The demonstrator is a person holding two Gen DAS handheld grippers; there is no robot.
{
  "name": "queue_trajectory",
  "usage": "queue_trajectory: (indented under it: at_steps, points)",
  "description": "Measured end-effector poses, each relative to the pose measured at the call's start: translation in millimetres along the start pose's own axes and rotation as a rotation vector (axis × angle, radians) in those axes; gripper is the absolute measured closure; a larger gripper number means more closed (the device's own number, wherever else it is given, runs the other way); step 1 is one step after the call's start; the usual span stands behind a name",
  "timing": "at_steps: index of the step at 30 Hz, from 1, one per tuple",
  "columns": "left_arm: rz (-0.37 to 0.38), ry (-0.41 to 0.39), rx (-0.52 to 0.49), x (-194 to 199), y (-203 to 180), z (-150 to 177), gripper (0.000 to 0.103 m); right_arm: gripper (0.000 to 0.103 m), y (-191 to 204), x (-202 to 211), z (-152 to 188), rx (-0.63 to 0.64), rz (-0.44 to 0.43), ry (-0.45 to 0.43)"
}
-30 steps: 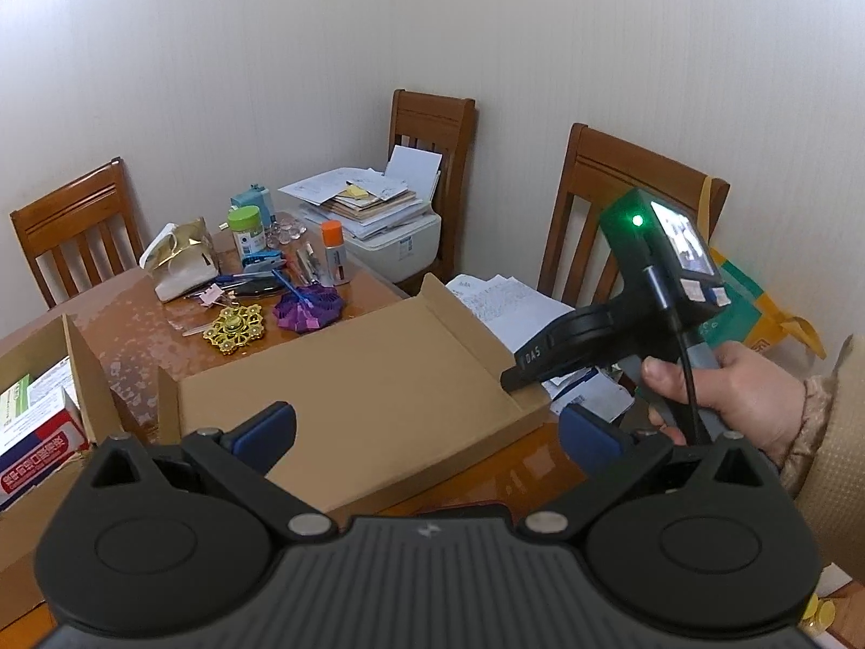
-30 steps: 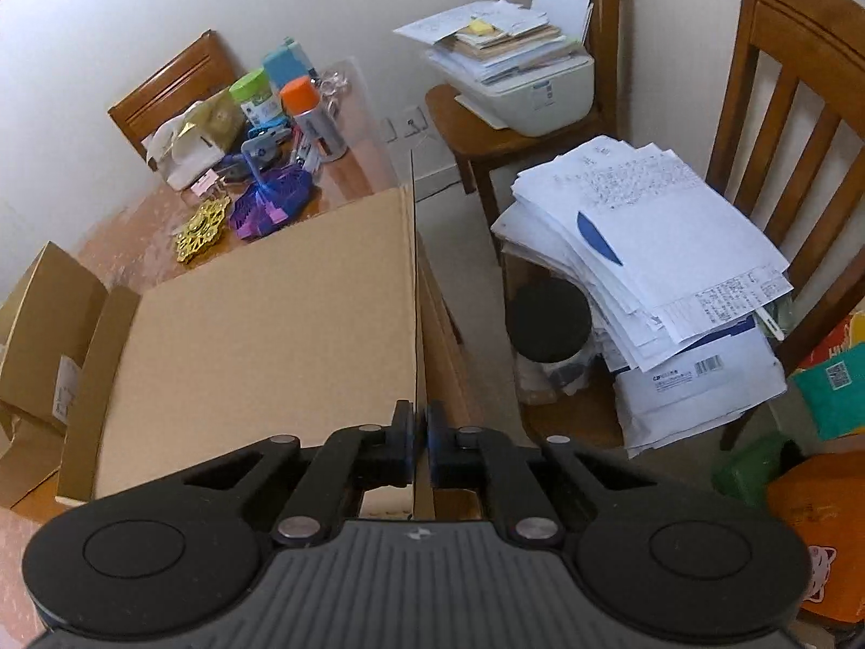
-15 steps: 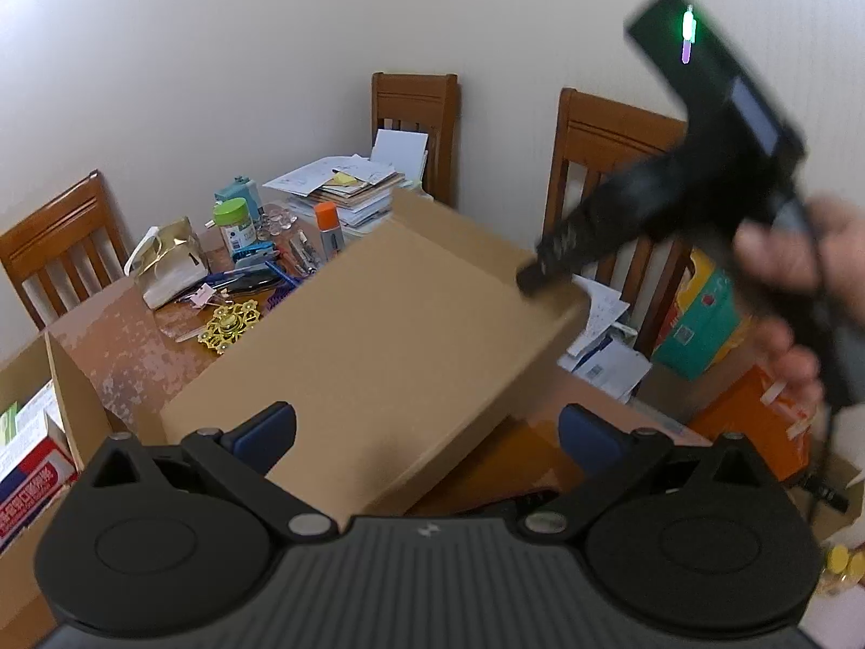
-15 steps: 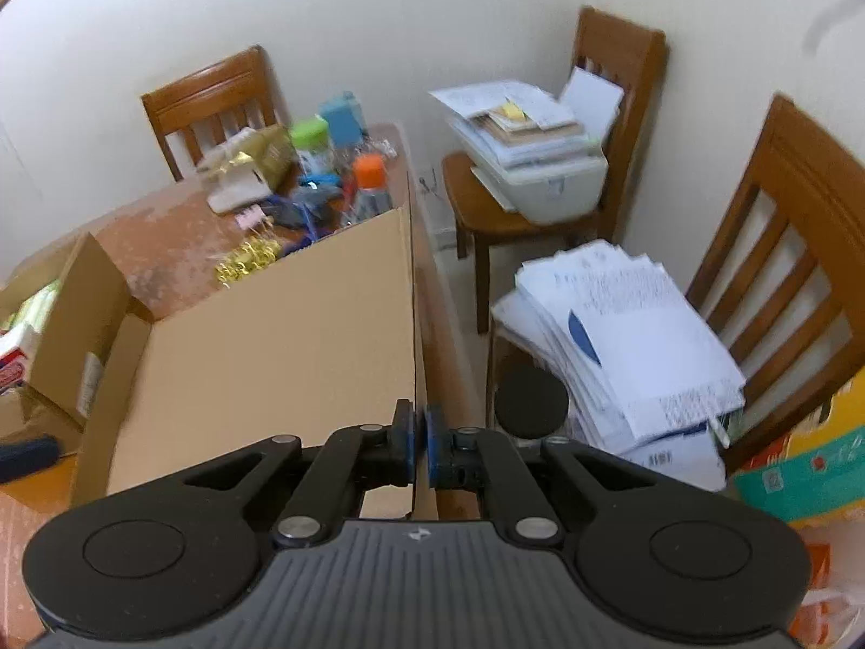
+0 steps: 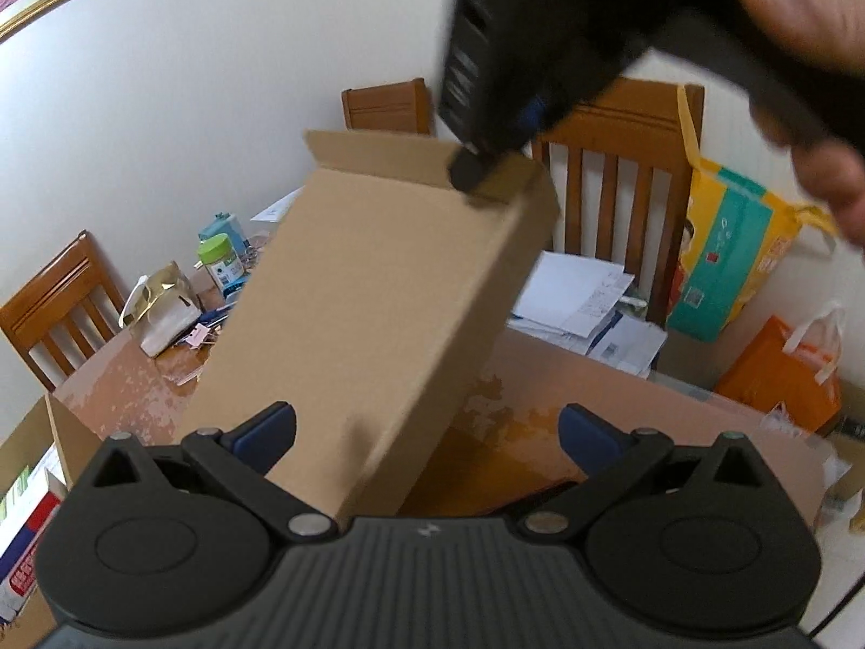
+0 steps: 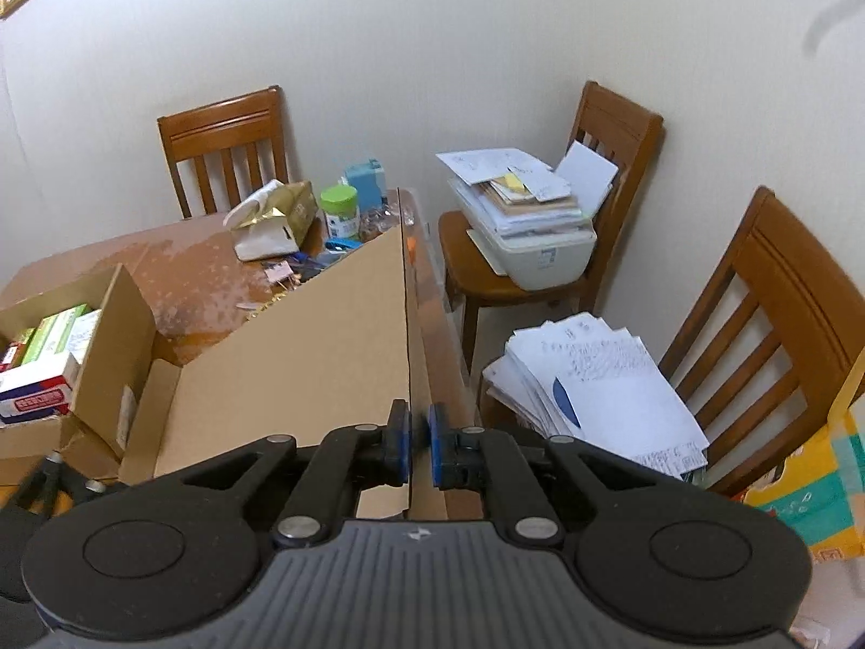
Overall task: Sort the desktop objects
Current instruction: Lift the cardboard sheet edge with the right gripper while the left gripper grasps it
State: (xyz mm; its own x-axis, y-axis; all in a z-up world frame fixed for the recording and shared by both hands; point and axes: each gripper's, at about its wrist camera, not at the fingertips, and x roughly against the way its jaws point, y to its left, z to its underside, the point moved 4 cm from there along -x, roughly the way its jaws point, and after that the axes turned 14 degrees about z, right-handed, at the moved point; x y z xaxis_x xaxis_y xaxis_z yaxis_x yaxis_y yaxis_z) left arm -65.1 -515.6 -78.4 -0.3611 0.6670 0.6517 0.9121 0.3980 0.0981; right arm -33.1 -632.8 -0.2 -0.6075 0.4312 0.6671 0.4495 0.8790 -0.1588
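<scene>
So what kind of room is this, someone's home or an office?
Most likely a home dining room used as a makeshift office: a wooden table with matching wooden chairs, a printer parked on one seat, and stacked papers on another.

My surface (image 6: 178, 265) is brown wood with a worn, blotchy sheen. At its far end lie a torn gold-and-white bag (image 6: 273, 219), a green-lidded jar (image 6: 340, 211), a teal box (image 6: 366, 181) and a scatter of small clips and pens (image 6: 303, 267). At its left edge an open carton (image 6: 97, 346) holds packets. The flat box (image 5: 373, 303) rests its lower end on the surface, tilted up steeply at the far end.
</scene>
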Motion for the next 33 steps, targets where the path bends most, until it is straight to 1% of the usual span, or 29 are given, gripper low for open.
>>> queue_trajectory:
  at_steps: [1,5,8,9,10,11,12,13,14,15,16,17,18,24,33]
  points:
    - [-0.013,0.010,-0.009,-2.5,-0.6,0.2,0.000,0.093,3.2,3.3,-2.6,0.006,0.000,-0.007]
    - [-0.103,0.048,-0.084,-11.5,-1.1,2.6,0.000,0.091,15.8,15.1,-12.7,0.031,0.002,-0.033]
    - [-0.133,0.055,-0.134,-14.2,-1.6,5.6,0.001,0.090,22.9,20.8,-19.7,0.045,0.004,-0.049]
    - [-0.124,0.059,-0.135,-14.7,-1.4,6.6,0.005,0.090,25.0,22.1,-21.5,0.049,0.005,-0.053]
    - [-0.113,0.064,-0.133,-15.3,-1.1,7.5,0.015,0.090,26.4,22.9,-22.3,0.050,0.008,-0.054]
    - [-0.108,0.079,-0.128,-17.4,-0.1,8.8,0.021,0.090,27.7,23.7,-23.0,0.050,0.010,-0.056]
    - [-0.117,0.092,-0.122,-20.3,1.0,10.0,0.033,0.090,29.0,24.5,-23.7,0.051,0.012,-0.057]
    - [-0.148,0.095,-0.122,-22.1,2.2,11.1,0.041,0.090,30.4,25.3,-24.5,0.052,0.014,-0.059]
    - [-0.169,0.096,-0.121,-23.3,3.8,11.7,0.045,0.090,31.7,26.1,-25.2,0.052,0.016,-0.061]
    - [-0.176,0.091,-0.110,-22.3,6.4,11.5,0.053,0.090,33.0,26.8,-25.9,0.053,0.019,-0.062]
    - [-0.181,0.086,-0.098,-20.8,9.2,11.2,0.058,0.090,34.2,27.5,-26.5,0.054,0.021,-0.064]
    - [-0.183,0.080,-0.081,-19.3,12.3,10.5,0.066,0.090,34.3,27.8,-26.3,0.053,0.024,-0.064]
    - [-0.190,0.078,-0.069,-18.2,15.3,10.0,0.070,0.090,34.0,28.4,-26.8,0.047,0.023,-0.065]
    - [-0.219,0.066,-0.068,-14.1,16.6,9.3,0.072,0.090,37.3,36.2,-32.3,0.035,0.008,-0.082]
    - [-0.195,0.035,-0.046,-4.8,22.1,7.3,0.073,0.090,37.5,61.0,-38.6,-0.001,-0.011,-0.132]
